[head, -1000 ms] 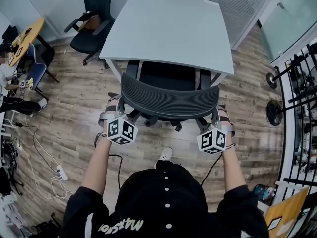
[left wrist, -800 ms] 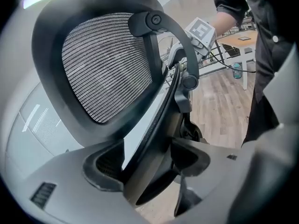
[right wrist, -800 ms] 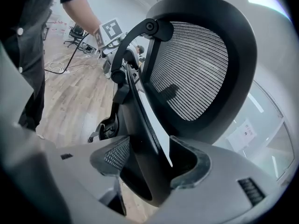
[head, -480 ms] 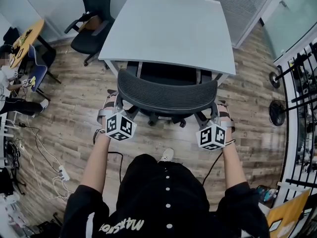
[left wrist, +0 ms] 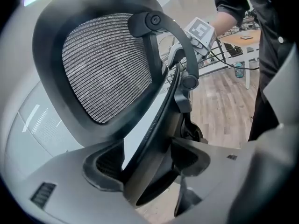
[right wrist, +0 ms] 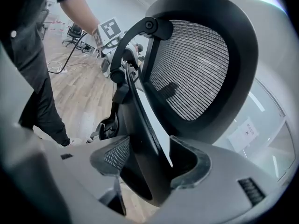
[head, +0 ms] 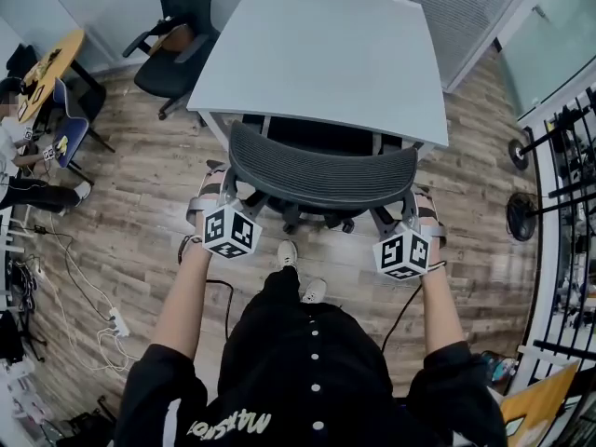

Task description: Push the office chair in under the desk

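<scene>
My left claw (left wrist: 145,166) and right claw (right wrist: 150,166) each gripped the back frame of the black mesh-backed office chair (head: 321,179), its seat partly beneath the pale grey rectangular surface (head: 326,54).

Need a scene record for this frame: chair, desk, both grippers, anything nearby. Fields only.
task object: office chair, mesh backrest toward the person
desk: desk, white top
chair position: seat mostly under the desk's near edge, backrest outside it
left gripper: left gripper, jaws closed on the chair's back frame, left side
right gripper: right gripper, jaws closed on the back frame, right side
nearby: second chair off the desk's far left corner; power strip on the floor
</scene>
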A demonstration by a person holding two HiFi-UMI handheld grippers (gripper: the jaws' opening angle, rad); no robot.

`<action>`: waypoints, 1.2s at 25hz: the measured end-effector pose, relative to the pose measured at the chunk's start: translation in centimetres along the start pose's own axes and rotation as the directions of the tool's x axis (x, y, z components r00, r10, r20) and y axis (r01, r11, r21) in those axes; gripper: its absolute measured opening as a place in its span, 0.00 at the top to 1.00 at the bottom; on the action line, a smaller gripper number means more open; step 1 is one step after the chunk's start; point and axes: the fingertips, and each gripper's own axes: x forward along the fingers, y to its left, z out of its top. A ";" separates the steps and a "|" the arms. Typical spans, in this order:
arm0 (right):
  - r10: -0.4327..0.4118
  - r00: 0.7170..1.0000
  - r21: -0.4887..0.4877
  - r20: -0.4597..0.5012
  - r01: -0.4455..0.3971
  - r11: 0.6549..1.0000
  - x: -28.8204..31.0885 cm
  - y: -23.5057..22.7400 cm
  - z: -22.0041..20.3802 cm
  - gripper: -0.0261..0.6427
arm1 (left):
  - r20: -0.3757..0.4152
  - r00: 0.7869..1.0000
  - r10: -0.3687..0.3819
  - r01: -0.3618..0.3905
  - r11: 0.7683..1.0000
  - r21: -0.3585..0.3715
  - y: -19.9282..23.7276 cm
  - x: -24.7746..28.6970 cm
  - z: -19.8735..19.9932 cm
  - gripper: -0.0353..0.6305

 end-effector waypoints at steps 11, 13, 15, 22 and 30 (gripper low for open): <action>-0.003 1.000 0.008 -0.011 0.003 1.000 2.0 -1.6 -0.3 0.54 | 0.017 1.000 0.013 -0.013 1.000 0.012 1.7 2.0 0.1 0.46; -0.002 1.000 0.009 -0.015 0.002 1.000 2.5 -1.9 -0.3 0.54 | 0.016 1.000 0.010 -0.010 1.000 0.013 2.1 2.5 -0.1 0.46; 0.002 1.000 0.011 -0.019 -0.001 1.000 3.0 -2.2 -0.1 0.54 | 0.015 1.000 0.007 -0.007 1.000 0.013 2.6 2.8 -0.3 0.46; -0.006 1.000 0.011 -0.019 0.006 1.000 4.3 -3.0 -0.1 0.54 | 0.011 1.000 -0.002 0.002 1.000 0.014 3.7 4.1 -0.6 0.46; -0.008 1.000 0.011 -0.026 0.009 1.000 5.6 -4.0 0.5 0.55 | 0.018 1.000 -0.005 0.005 1.000 0.017 5.2 5.1 -1.0 0.46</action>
